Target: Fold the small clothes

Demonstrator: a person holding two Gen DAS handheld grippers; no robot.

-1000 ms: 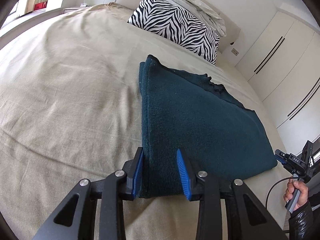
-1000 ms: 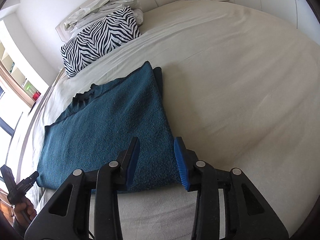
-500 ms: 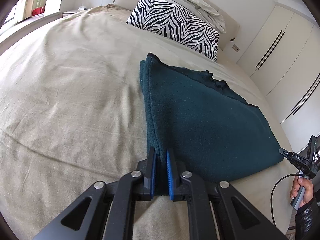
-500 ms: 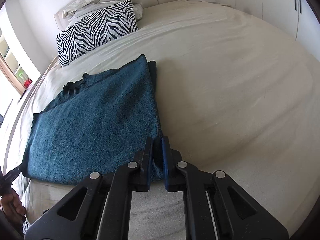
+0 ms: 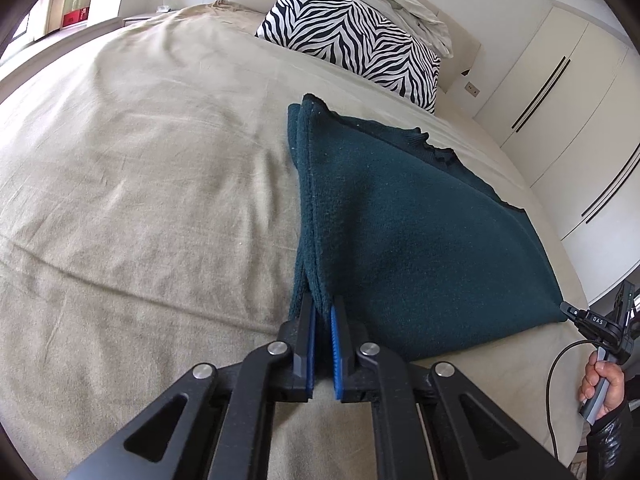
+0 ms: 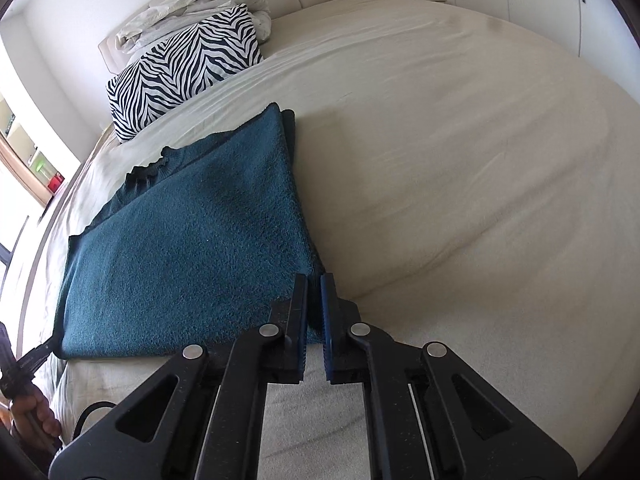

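A dark teal fleece garment [image 5: 408, 232] lies folded on the beige bed [image 5: 140, 184]. My left gripper [image 5: 323, 312] is shut on its near left corner, pinching the doubled edge, which lifts slightly. In the right wrist view the same garment [image 6: 192, 248] spreads to the left, and my right gripper [image 6: 314, 284] is shut on its near right corner. The right gripper also shows in the left wrist view [image 5: 600, 324] at the garment's far corner, held by a hand.
A zebra-striped pillow [image 5: 356, 36] and a crumpled white duvet [image 6: 192, 4] lie at the head of the bed. White wardrobes [image 5: 568, 92] stand along one side. Wide bare sheet [image 6: 460, 152] lies right of the garment.
Both grippers went from open astride the garment's near corners to shut on them, and the pinched edges have lifted slightly.
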